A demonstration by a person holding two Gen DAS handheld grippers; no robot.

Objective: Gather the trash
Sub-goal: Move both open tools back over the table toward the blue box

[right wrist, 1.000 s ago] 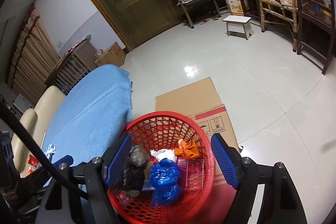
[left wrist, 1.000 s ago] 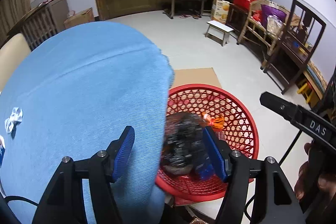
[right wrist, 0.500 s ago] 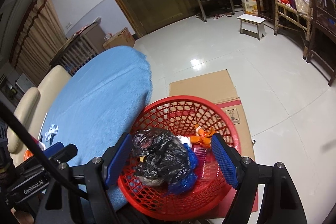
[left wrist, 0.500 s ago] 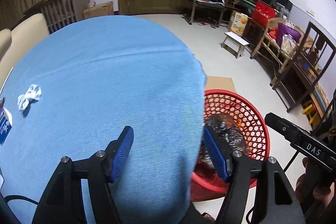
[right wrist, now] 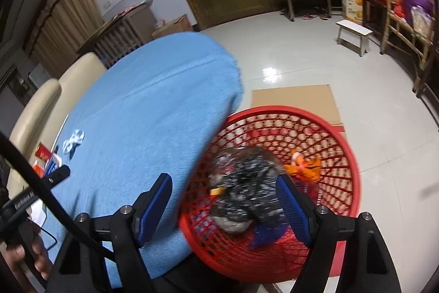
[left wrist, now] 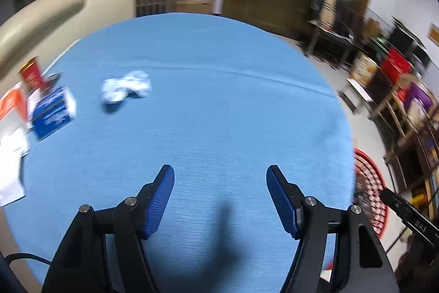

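Crumpled wrapper (left wrist: 126, 86) lying ahead-left of the left gripper (left wrist: 220, 198).
Both grippers gaping empty; right gripper (right wrist: 223, 206) hovering over the red basket (right wrist: 354, 177).

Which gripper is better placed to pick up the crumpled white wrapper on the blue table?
Left, probably. The left gripper is open over the blue table, facing the crumpled white wrapper. The right gripper, also open, points at the red basket beside the table.
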